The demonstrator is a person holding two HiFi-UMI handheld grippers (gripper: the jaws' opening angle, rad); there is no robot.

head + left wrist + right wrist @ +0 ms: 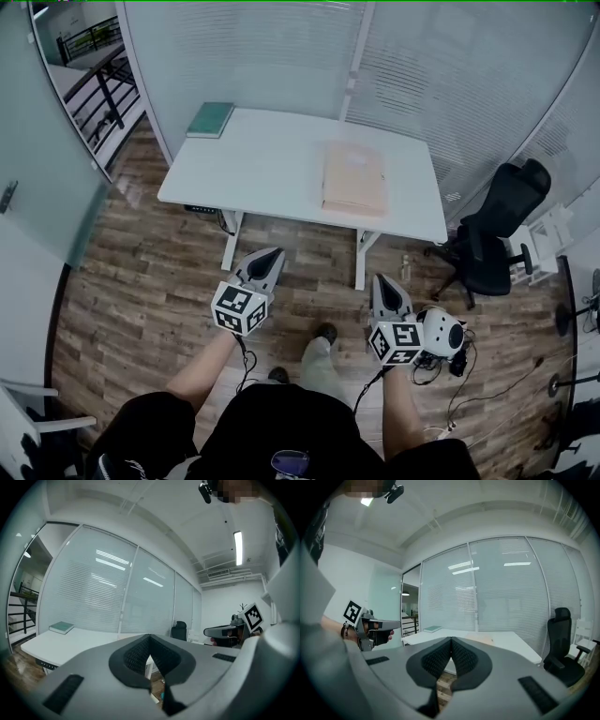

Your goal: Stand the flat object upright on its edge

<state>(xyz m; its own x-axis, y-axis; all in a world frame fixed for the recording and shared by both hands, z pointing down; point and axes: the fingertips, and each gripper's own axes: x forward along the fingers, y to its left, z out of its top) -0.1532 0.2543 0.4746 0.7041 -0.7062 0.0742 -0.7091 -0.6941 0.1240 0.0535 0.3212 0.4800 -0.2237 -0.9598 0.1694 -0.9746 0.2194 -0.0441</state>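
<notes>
Tan flat object [354,178] lies flat on the white tabletop [267,173], on its right half, with nothing touching it. Green book [210,119] sits at the tabletop's far left corner. Left claw [270,255] and right claw [385,281] are both off the tabletop, over the wood floor [141,300] before its near edge. Each claw is fully closed, pads together, holding nothing.

Right tongs [451,641] closed and empty, tan flat object [480,638] lying on white table [513,645] beyond
</notes>
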